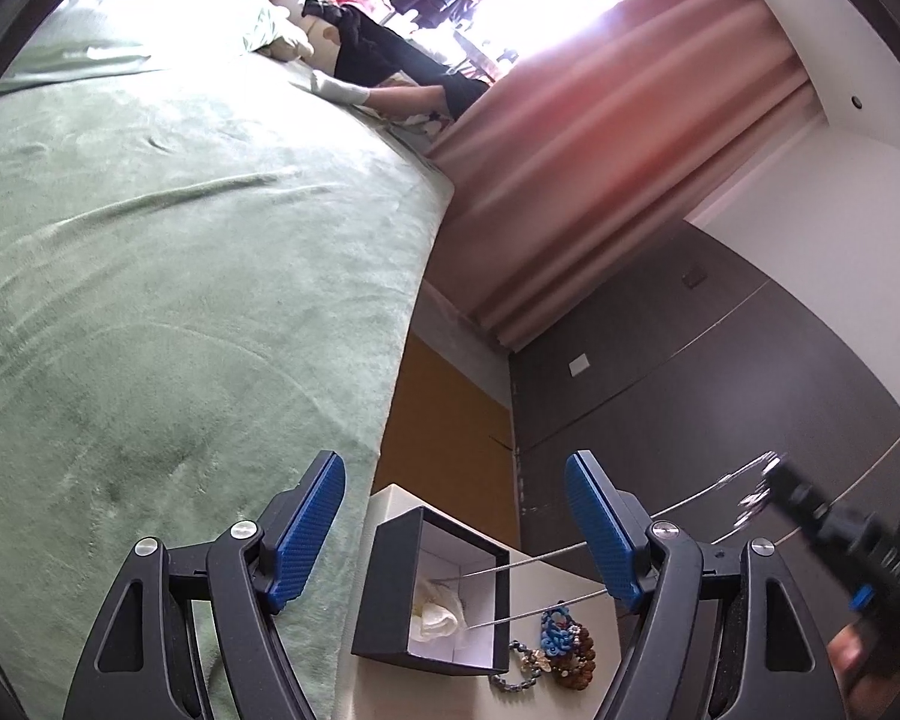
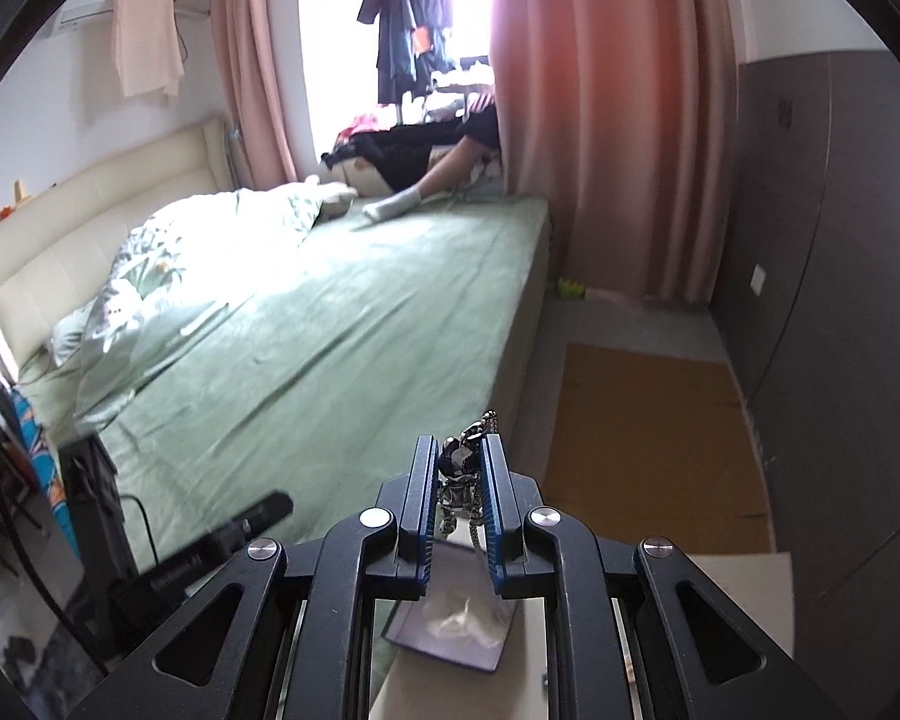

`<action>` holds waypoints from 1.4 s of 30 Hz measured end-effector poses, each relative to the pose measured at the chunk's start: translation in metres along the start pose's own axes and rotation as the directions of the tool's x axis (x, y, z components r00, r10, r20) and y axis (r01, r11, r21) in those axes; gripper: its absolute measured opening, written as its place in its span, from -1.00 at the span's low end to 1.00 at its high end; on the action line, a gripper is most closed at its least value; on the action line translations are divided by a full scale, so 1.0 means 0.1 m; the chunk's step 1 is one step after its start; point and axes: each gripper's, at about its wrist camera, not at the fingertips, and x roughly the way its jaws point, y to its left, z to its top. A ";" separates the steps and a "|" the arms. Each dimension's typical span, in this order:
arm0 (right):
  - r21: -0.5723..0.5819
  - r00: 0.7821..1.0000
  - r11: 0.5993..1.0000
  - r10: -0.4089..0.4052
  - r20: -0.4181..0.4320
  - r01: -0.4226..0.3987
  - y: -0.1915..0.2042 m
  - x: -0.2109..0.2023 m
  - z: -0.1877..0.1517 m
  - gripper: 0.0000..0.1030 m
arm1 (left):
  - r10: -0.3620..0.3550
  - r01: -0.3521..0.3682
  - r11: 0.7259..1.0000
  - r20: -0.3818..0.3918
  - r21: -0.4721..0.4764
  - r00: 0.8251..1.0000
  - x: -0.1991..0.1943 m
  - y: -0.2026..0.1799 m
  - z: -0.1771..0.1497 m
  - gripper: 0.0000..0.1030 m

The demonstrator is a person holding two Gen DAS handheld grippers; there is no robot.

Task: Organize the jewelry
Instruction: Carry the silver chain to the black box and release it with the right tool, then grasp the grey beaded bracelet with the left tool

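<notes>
At lower centre of the left wrist view, a black square gift box with white lining (image 1: 432, 594) sits open on the pale desk (image 1: 576, 702), ready to receive the silver chain necklace (image 2: 463, 474). The right gripper (image 2: 461, 510) has its fingers pinched on the pendant, chain trailing into the box, while the left gripper (image 1: 456, 531) hangs wide open, holding nothing, beside a heap of beaded bracelets (image 1: 561, 651).

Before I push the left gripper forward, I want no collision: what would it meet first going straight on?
Probably the open black box, right ahead between the open left gripper fingers. The silver chain held by the right gripper crosses that line too; which comes first is unclear.

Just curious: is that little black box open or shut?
Open: the black box has no lid on, showing its white lining and crumpled tissue inside.
</notes>
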 end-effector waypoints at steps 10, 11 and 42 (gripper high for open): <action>0.074 0.987 0.994 0.090 -0.133 -0.080 -0.10 0.50 -0.48 -0.70 | 0.023 -0.023 1.000 0.004 -0.015 1.000 0.01 0.05 0.00 0.49; 0.089 0.982 0.991 0.109 -0.154 -0.096 -0.13 0.58 -0.54 -0.70 | 0.025 -0.025 1.000 0.004 -0.012 1.000 0.01 0.05 0.00 0.49; 0.522 0.985 0.850 0.025 -0.172 0.070 -2.19 0.08 -1.62 0.29 | 0.046 0.045 0.916 -0.217 0.398 0.975 0.86 -1.18 -1.12 0.49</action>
